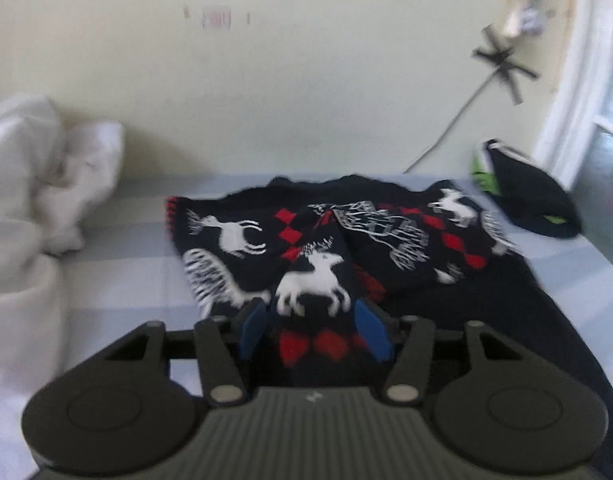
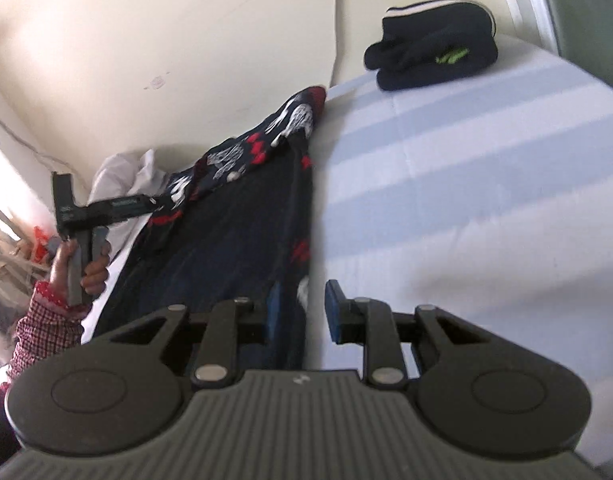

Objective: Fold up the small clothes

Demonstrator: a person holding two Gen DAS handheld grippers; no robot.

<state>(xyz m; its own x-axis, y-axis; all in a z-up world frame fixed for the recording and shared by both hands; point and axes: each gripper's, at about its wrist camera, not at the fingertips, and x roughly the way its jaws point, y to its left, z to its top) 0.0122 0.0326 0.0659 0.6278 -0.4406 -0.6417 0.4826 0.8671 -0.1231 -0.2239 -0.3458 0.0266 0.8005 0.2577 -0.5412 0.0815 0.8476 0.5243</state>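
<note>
A dark navy sweater (image 1: 406, 248) with white reindeer and red diamonds lies spread on the striped bed (image 1: 118, 280). My left gripper (image 1: 310, 320) hovers low over its near part, blue pads (image 1: 252, 332) apart, with a folded-over piece bearing a reindeer lying between them; I see no pinch. In the right wrist view the sweater (image 2: 234, 240) runs up the left side, and the left gripper (image 2: 156, 200) touches its patterned end. My right gripper (image 2: 302, 300) stands open at the sweater's near edge; one pad is beside the fabric and the other is over bare sheet.
A folded dark garment with a green mark (image 2: 430, 56) sits at the bed's far corner, also in the left view (image 1: 534, 200). Crumpled white bedding (image 1: 38, 184) is piled on the left against the wall. A hand with a red checked sleeve (image 2: 82, 264) holds the left gripper.
</note>
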